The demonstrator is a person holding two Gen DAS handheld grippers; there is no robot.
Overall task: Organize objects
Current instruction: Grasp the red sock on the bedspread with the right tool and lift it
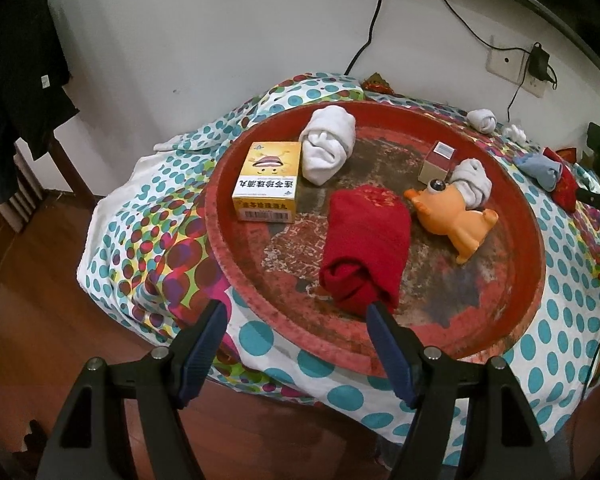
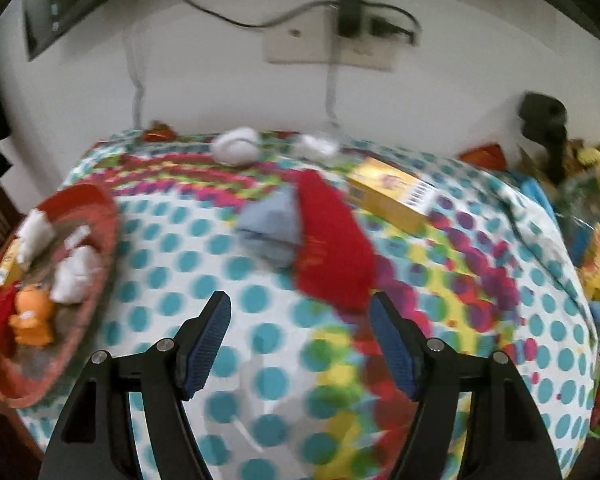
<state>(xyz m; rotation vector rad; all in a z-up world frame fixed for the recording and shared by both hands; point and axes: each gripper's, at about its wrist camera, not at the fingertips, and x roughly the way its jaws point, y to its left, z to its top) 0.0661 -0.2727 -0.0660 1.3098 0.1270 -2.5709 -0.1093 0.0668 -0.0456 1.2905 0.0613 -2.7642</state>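
- Left gripper [image 1: 294, 306] sits nearest in the left wrist view, jaws spread wide with nothing between them, hanging over the near rim of the red tray [image 1: 236, 264].
- Tray already holds a yellow box [image 1: 266, 184], a white sock roll [image 1: 327, 142], a red sock roll [image 1: 362, 248], an orange toy [image 1: 454, 216], a small box [image 1: 438, 160] and another white roll [image 1: 474, 182].
- Right gripper [image 2: 300, 304] is over the spotted cloth [image 2: 172, 272], jaws apart and empty; frame is blurred.
- Step, as I read it: the right side goes for the next loose item. Red sock [image 2: 328, 240] lies just beyond its tips, blue sock [image 2: 270, 226] touching it on the left, yellow carton [image 2: 390, 196] further right.
- Next move calls for lining the jaws across the red sock without catching the blue one.
- Only the right view shows the carton; only the left shows tray contents sharply.
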